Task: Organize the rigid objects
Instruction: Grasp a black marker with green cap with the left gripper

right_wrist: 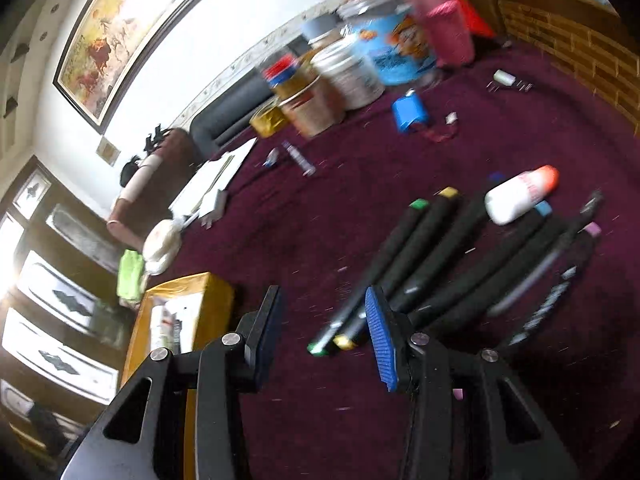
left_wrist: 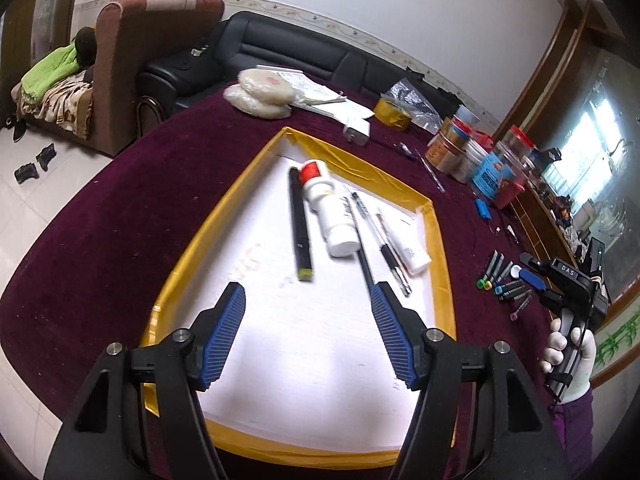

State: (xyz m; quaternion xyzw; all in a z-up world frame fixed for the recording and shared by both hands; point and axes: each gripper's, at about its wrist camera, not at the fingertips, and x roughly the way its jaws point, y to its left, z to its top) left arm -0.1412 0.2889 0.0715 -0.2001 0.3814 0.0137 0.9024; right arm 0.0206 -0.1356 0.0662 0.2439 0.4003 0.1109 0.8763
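- Left gripper (left_wrist: 308, 312) hovers, fingers apart and empty, over the yellow-rimmed tray (left_wrist: 434, 216) holding a black marker (left_wrist: 299, 228) and white bottle (left_wrist: 334, 216).
- Right gripper (right_wrist: 322, 328), fingers apart and empty, hangs beside loose markers (right_wrist: 460, 264) on the maroon surface (right_wrist: 320, 220).

A deep maroon, velvety cloth (left_wrist: 100, 248) with a matt nap covers the bench. The shallow white tray (left_wrist: 304, 332) looks like smooth paper board, edged in glossy yellow tape (left_wrist: 400, 184). A glossy white plastic bottle (left_wrist: 334, 216) lies inside. The left hand-held gripper (left_wrist: 308, 300) has ribbed blue rubbery pads (left_wrist: 226, 332) on matt black plastic arms.
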